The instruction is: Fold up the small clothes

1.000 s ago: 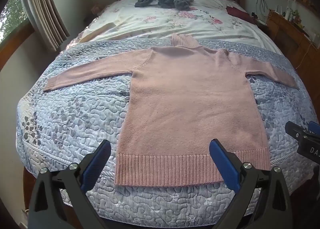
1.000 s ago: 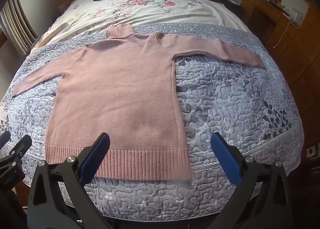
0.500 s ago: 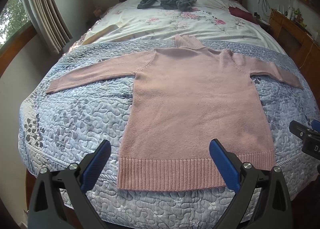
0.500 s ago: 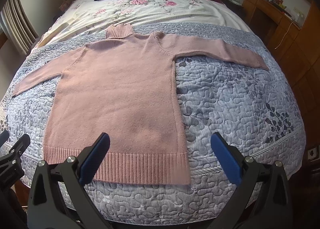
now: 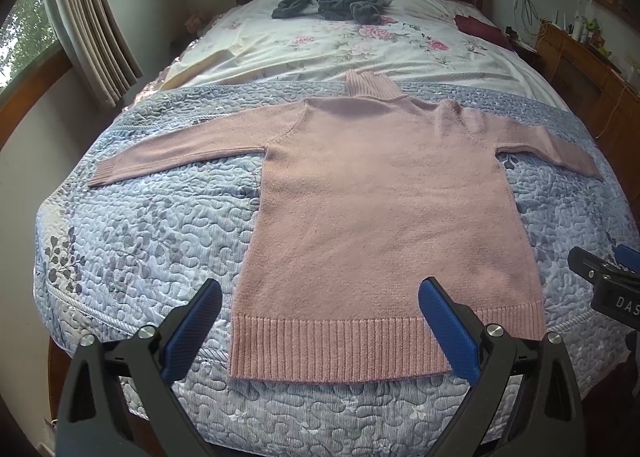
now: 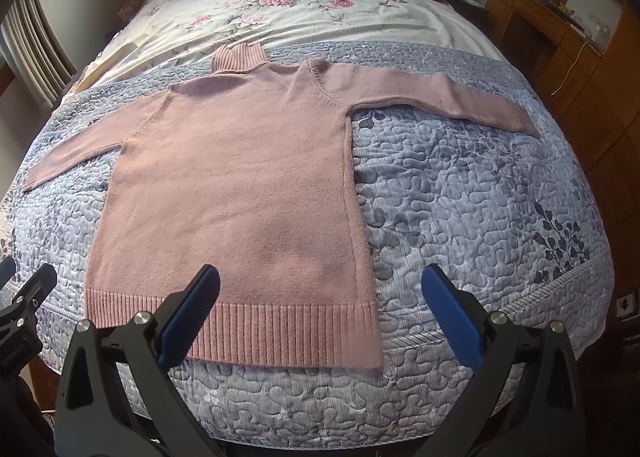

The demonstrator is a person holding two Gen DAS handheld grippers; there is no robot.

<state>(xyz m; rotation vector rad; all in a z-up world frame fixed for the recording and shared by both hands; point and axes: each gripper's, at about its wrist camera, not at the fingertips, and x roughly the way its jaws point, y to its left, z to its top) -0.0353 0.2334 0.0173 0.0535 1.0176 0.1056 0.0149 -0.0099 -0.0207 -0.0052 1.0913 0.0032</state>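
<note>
Quilted bed (image 5: 132, 241) | pink sweater (image 5: 384, 201) flat, sleeves outspread | both grippers spread, empty

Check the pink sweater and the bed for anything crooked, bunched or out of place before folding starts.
Nothing stands out. The pink sweater lies flat on the quilt, sleeves spread, hem straight. Both the left gripper and the right gripper are open and empty. A grey garment lies bunched by the headboard.

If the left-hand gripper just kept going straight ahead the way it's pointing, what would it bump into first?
Most likely the pink sweater spread flat on the quilt. The left gripper is open and aimed at its lower body, just above the ribbed hem; depth is uncertain.
</note>
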